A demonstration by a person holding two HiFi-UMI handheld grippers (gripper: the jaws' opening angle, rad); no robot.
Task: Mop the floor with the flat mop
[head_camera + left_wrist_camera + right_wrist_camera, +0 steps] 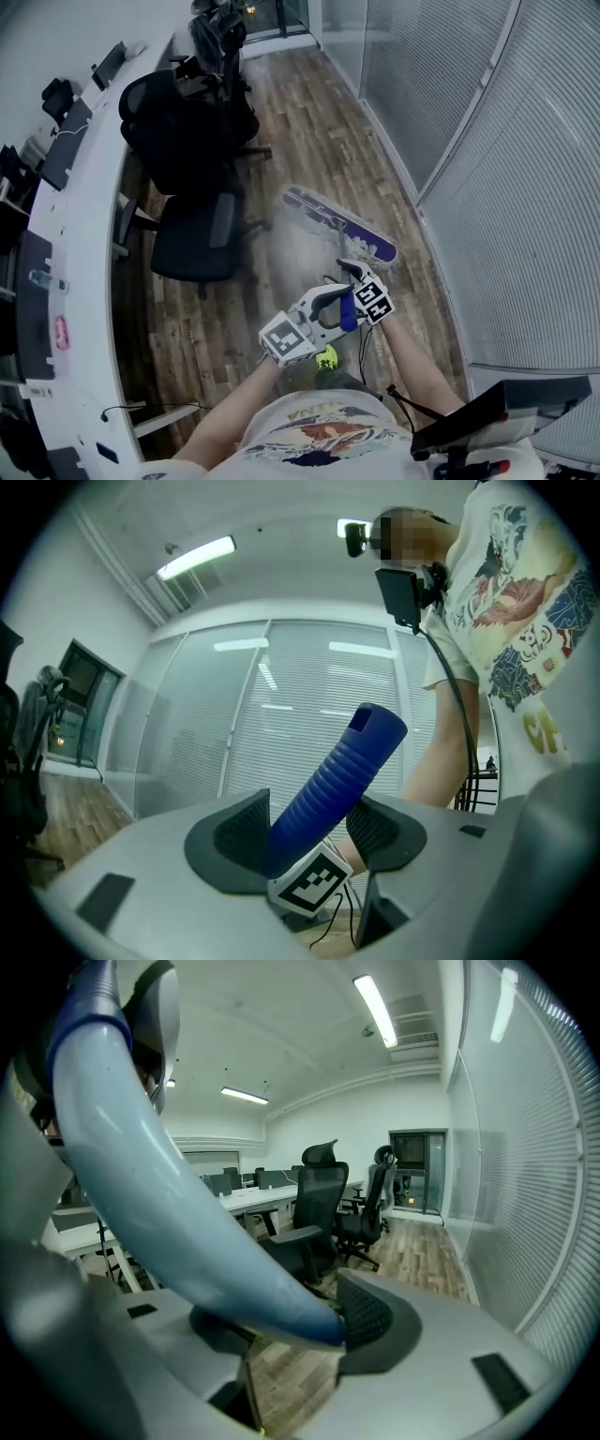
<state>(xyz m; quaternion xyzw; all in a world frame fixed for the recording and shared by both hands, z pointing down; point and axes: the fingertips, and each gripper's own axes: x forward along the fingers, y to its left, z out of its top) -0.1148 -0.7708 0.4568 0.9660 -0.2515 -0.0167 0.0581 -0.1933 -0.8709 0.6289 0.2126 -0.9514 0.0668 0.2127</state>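
The flat mop's purple and white head (339, 223) lies on the wooden floor ahead of me. Its shaft runs back to my two grippers, which sit close together above my lap. My left gripper (336, 307) is shut on the mop's blue ribbed handle end (335, 785), which sticks up between the dark pads (377, 829). My right gripper (353, 271) sits just ahead of it, nearer the mop head. It is shut on the pale blue shaft (159, 1194), which crosses its jaws slantwise.
A black office chair (192, 206) stands left of the mop head, with more chairs (220, 42) behind it. A long white desk (80, 234) runs along the left. A glass wall with blinds (487, 141) closes the right side. A dark device (506, 412) hangs at my lower right.
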